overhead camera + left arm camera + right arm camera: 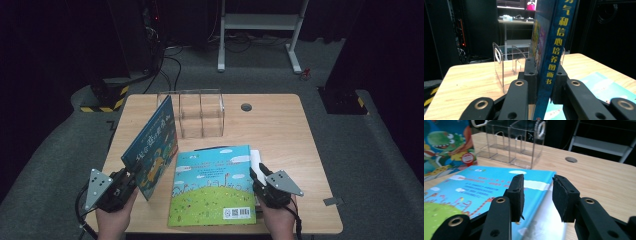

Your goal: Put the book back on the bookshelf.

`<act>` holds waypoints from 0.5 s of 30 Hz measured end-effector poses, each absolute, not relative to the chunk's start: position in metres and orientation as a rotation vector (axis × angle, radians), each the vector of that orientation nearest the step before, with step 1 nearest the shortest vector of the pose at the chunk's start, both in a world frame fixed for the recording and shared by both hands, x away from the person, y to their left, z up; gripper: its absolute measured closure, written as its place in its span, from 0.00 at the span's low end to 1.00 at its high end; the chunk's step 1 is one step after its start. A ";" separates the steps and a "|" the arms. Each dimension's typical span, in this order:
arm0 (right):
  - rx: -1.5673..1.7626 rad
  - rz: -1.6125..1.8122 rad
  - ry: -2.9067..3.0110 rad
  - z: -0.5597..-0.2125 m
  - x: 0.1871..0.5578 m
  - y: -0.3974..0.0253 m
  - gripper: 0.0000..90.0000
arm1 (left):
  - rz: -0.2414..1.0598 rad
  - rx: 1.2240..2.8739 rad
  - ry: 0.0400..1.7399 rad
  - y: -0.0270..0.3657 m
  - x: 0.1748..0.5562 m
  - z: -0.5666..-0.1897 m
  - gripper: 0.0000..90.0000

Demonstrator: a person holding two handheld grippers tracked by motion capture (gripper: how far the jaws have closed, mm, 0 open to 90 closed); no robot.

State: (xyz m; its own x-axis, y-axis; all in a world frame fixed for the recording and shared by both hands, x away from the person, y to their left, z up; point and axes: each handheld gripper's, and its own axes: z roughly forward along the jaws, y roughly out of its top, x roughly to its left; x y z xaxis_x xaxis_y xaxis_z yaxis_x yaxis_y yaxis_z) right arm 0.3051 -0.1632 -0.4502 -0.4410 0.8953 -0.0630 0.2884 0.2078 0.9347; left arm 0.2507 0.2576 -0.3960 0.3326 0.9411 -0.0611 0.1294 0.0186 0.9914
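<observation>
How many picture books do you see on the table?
2, maybe more. One picture book stands upright, clamped by the left gripper. Another lies flat by the right gripper, on something white, perhaps a third.

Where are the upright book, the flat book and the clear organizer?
upright book (152,145), high view, middle of its cover.
flat book (212,187), high view, green part of its cover.
clear organizer (201,116), high view, front wall.

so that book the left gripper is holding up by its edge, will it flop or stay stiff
Probably fairly stiff: the dinosaur book stands upright from the left gripper, clamped at its spine, with no visible sag. Its glossy cover may slip between the pads. Held low at one edge, the tall book could well tilt sideways if moved fast.
</observation>
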 end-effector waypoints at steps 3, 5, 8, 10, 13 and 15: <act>1.116 1.224 1.851 -0.452 0.307 -0.167 0.68 | 0.862 1.415 1.049 0.260 0.251 -0.396 0.88; 1.122 1.223 1.854 -0.453 0.308 -0.168 0.68 | 0.858 1.419 1.045 0.262 0.252 -0.396 0.88; 1.129 1.221 1.856 -0.454 0.309 -0.168 0.68 | 0.856 1.419 1.045 0.264 0.253 -0.396 0.88; 1.130 1.224 1.860 -0.454 0.309 -0.168 0.68 | 0.847 1.426 1.042 0.266 0.254 -0.395 0.88; 1.131 1.225 1.865 -0.455 0.309 -0.167 0.68 | 0.830 1.430 1.047 0.269 0.255 -0.394 0.88; 1.131 1.226 1.866 -0.455 0.310 -0.167 0.68 | 0.825 1.429 1.051 0.270 0.255 -0.393 0.88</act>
State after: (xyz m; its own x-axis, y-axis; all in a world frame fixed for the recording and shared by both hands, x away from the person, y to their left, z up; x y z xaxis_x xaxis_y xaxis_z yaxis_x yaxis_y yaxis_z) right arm 0.3096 -0.1670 -0.4555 -0.4348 0.8994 -0.0453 0.3154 0.1992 0.9278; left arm 0.2552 0.2703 -0.3932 0.3584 0.9307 -0.0736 0.1491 0.0208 0.9886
